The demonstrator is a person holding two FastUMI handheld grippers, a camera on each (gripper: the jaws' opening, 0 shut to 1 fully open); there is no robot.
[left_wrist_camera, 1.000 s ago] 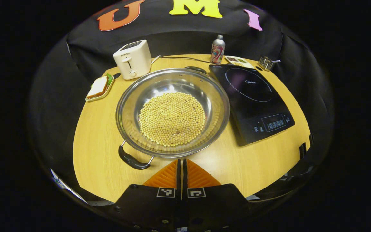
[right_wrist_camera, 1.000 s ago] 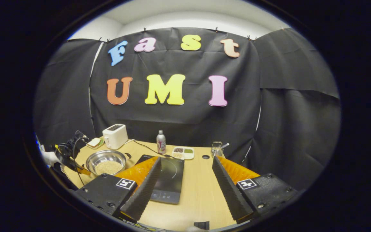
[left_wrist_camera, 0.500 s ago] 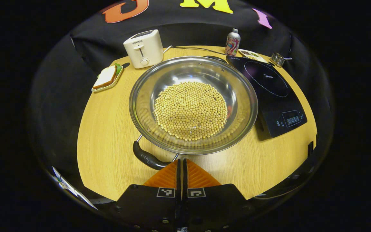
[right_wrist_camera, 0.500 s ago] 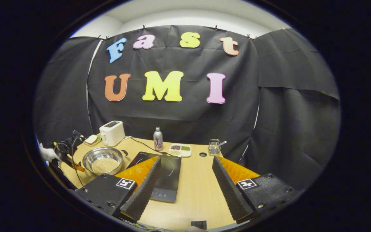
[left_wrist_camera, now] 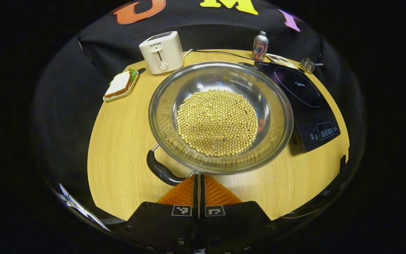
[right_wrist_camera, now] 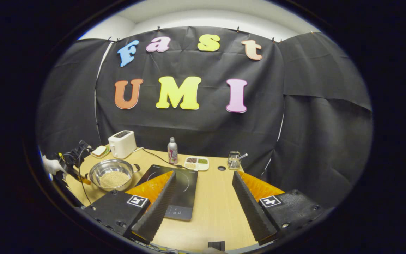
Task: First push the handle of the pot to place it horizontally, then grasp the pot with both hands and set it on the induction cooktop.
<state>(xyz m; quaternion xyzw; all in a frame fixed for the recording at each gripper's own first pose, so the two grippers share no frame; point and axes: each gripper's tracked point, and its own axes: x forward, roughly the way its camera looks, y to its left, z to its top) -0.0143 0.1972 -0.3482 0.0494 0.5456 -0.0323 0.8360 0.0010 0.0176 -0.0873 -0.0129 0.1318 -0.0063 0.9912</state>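
In the left gripper view we see the left gripper (left_wrist_camera: 199, 180) with its two orange fingers pressed together, nothing between them, the tips right at the near black handle (left_wrist_camera: 161, 172) of the wide stainless steel pot (left_wrist_camera: 220, 116); whether they touch it we cannot tell. The pot, filled with yellow soybeans (left_wrist_camera: 217, 121), stands on the round light-wood surface (left_wrist_camera: 121, 141). That near handle sits to the lower left of the pot's rim, angled rather than level. Just right of the pot lies the black induction cooktop (left_wrist_camera: 305, 102), its edge partly behind the pot's rim. Beyond the pot stand a cream-coloured toaster (left_wrist_camera: 161, 52) and a patterned metal bottle (left_wrist_camera: 260, 46); to the left of the toaster a sandwich on a small tray (left_wrist_camera: 120, 84) rests.

In the right gripper view we see the right gripper (right_wrist_camera: 203, 197) held above the surface with its fingers wide apart, holding nothing. The cooktop (right_wrist_camera: 185, 187) lies between and beyond the fingers. The pot (right_wrist_camera: 111, 174) stands left of the cooktop, not on it, and at the pot's far left side the other gripper (right_wrist_camera: 72, 164) is held by a white-gloved hand (right_wrist_camera: 49, 165). Behind the cooktop are the bottle (right_wrist_camera: 171, 151), a white divided dish (right_wrist_camera: 197, 162) and a small glass container (right_wrist_camera: 234, 161).
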